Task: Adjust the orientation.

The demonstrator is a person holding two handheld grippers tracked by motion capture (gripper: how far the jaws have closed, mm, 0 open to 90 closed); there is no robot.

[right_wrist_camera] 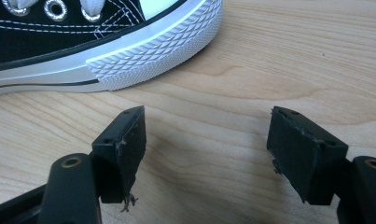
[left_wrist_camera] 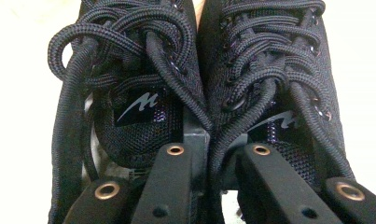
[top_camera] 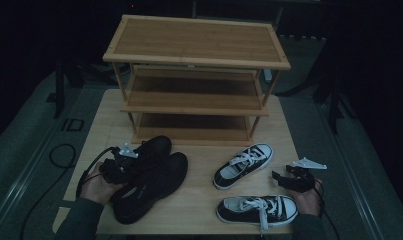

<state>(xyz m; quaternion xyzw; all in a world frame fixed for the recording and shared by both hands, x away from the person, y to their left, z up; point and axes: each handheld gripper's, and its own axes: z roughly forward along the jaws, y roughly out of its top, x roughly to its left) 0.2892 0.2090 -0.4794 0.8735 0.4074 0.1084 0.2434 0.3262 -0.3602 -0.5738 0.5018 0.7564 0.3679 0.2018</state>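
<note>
Left claw [top_camera: 120, 162] has clamped down, its jaws pinching together the inner collars of the pair of black shoes [top_camera: 149, 175], which stretch away straight ahead of it. Right claw [top_camera: 285, 179] hangs wide open and empty over the bench [top_camera: 199, 157], a black-and-white sneaker [top_camera: 257, 208] just beside it.

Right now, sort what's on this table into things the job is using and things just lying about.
In use:
- black shoes, pinched together by the left claw
- bamboo shoe rack, likely where they go

Lying about for now:
- two black-and-white sneakers
- right claw, open over bare table
</note>
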